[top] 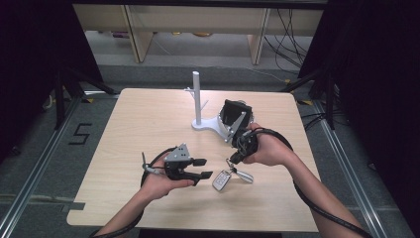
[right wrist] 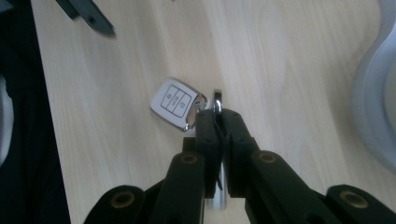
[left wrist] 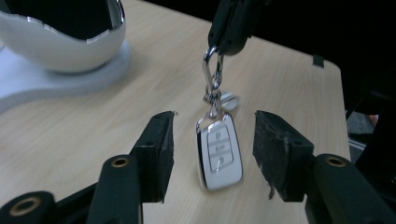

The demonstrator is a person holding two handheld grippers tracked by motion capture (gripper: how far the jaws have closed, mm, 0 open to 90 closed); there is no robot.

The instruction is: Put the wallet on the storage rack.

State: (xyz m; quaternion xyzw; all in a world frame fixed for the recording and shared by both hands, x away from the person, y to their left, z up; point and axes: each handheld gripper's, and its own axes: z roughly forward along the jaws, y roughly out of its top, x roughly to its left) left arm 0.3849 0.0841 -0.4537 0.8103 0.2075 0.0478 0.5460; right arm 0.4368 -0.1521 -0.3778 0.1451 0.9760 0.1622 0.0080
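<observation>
Light wood table (top: 148,124), seen from above. A white stand (top: 198,99) with an upright post and side pegs sits just above centre of the frame, on a white base.

Right gripper (top: 236,157), lower centre-right of the high view, points down at the tabletop. Its jaws are closed tight on a metal carabiner clip (right wrist: 217,105); in the right gripper view the clip's silver edge runs up between the two black jaws at centre frame. A white car key fob (right wrist: 173,101) with a chrome rim hangs from the clip by a small ring, just left of the jaw tips in that view. Whether the fob rests on the wood or hangs just clear, cannot tell.

Left gripper (top: 203,168), lower centre of the high view, lies level and aims toward the fob. Jaws spread wide, holding nothing. In the left gripper view the fob (left wrist: 219,151) sits at centre frame between the two jaw pads, touching neither, the right gripper's jaws above it at top centre.
</observation>
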